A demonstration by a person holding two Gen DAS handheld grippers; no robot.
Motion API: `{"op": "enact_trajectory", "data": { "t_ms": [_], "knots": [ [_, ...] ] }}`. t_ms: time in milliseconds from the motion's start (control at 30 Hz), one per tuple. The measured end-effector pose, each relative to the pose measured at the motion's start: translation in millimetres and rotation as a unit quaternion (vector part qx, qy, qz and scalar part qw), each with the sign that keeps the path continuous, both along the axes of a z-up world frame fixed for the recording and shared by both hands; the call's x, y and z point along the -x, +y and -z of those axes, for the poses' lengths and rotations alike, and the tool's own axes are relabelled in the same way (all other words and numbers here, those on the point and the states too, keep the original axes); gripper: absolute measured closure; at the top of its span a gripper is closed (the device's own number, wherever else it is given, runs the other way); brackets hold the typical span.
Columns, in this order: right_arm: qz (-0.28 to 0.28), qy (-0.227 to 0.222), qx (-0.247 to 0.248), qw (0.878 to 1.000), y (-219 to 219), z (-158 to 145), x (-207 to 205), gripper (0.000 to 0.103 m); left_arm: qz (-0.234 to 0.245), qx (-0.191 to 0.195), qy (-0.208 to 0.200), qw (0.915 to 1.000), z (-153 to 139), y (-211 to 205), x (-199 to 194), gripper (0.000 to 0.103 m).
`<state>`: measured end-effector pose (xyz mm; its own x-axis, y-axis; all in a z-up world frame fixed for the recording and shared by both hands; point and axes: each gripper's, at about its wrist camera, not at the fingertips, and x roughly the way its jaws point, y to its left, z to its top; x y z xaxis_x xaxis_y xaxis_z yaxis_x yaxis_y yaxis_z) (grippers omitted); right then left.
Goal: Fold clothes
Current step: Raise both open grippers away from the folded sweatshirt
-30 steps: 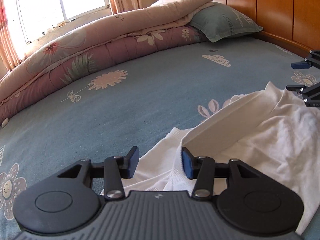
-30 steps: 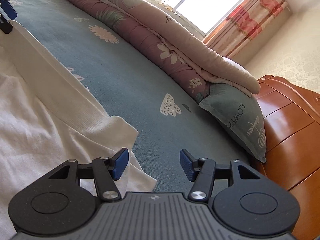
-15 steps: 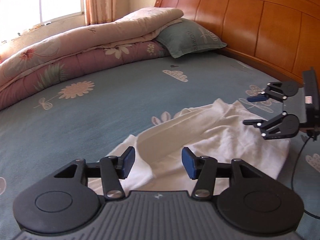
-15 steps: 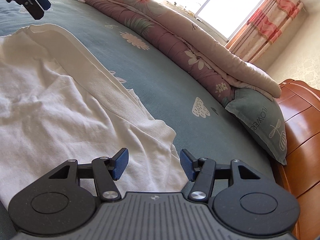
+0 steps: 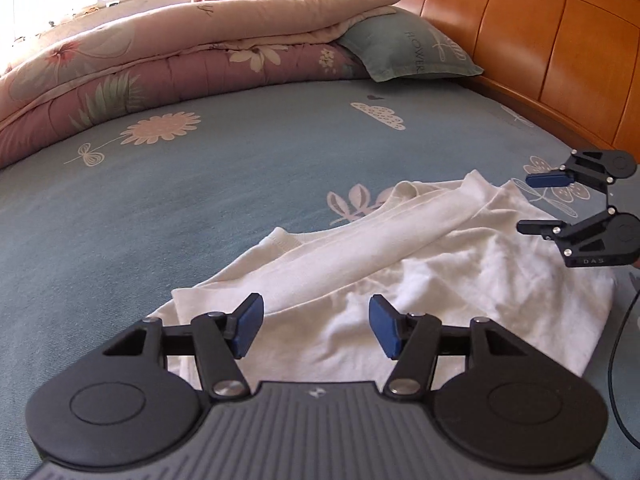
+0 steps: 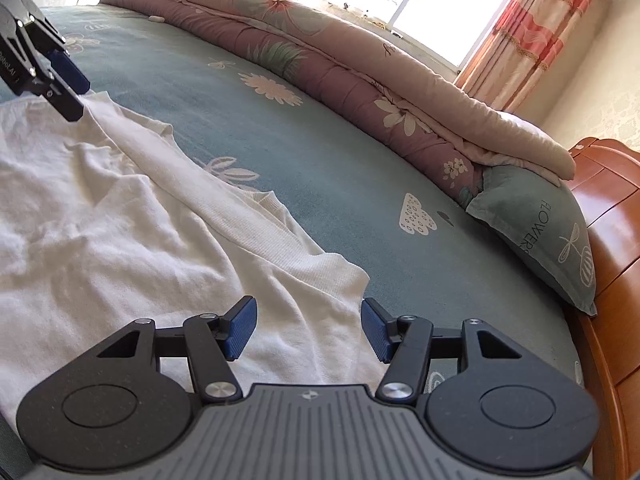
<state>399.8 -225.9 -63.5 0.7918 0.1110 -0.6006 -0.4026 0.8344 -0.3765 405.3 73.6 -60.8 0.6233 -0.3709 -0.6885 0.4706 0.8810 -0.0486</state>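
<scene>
Nearest in the left wrist view, the left gripper [image 5: 316, 326] hangs over the near edge of the white garment [image 5: 420, 280] with its fingers apart; they have just been opening, and the cloth lies below them, not pinched. In the right wrist view the right gripper [image 6: 308, 328] also has its fingers spread and empty, poised above the garment's corner at about 12 o'clock from its fingers.

The white garment [image 6: 120, 220] lies on the bed [image 5: 200, 184], rumpled, with one long band of fabric laid diagonally across the body from 7 o'clock toward 1 o'clock. That reads as a first fold made, probably a sleeve or side turned in; the cloth is still creased and spread wide, so most of the folding looks left to do.

Farther off, a rolled quilt [image 5: 160, 60] and a pillow [image 5: 408, 52] rest against the headboard [image 5: 540, 40].

Hard to tell: the garment's near hem is covered by each gripper body, its full outline is cut off at the frame edges, and whether the band is a sleeve cannot be settled.
</scene>
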Motion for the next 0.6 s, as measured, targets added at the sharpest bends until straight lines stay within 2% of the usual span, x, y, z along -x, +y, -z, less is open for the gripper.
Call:
{"op": "enact_trajectory", "data": {
  "t_ms": [67, 133, 233, 333, 400, 467, 567, 600],
  "knots": [
    [-0.011, 0.023, -0.05, 0.998, -2, 0, -11, 0.04, 0.007, -0.006, 0.004, 1.0, 7, -5, 2, 0.042],
    [-0.014, 0.057, -0.107, 0.993, -7, 4, -26, 0.039, -0.01, -0.014, 0.011, 0.9998, 16, -3, -1, 0.042],
    [0.013, 0.118, -0.197, 0.973, -27, 20, -58, 0.039, -0.05, -0.016, 0.025, 0.9983, 25, 15, -10, 0.042],
    [0.055, 0.121, -0.273, 0.953, -58, 21, -76, 0.053, -0.077, -0.012, 0.028, 0.9966, 26, 29, -12, 0.043],
    [0.098, 0.109, -0.289, 0.946, -71, 15, -80, 0.053, -0.084, -0.03, 0.016, 0.9959, 18, 25, -8, 0.045],
    [0.099, 0.102, -0.298, 0.944, -73, 6, -74, 0.049, -0.062, -0.002, 0.008, 0.998, 6, 21, -2, 0.044],
    [0.055, 0.114, -0.289, 0.949, -56, -4, -54, 0.048, -0.006, 0.035, 0.011, 0.9993, -3, 6, 13, 0.042],
    [0.036, 0.119, -0.285, 0.95, -50, -5, -45, 0.048, 0.004, 0.036, 0.012, 0.9993, -3, 3, 19, 0.042]
  ]
}}
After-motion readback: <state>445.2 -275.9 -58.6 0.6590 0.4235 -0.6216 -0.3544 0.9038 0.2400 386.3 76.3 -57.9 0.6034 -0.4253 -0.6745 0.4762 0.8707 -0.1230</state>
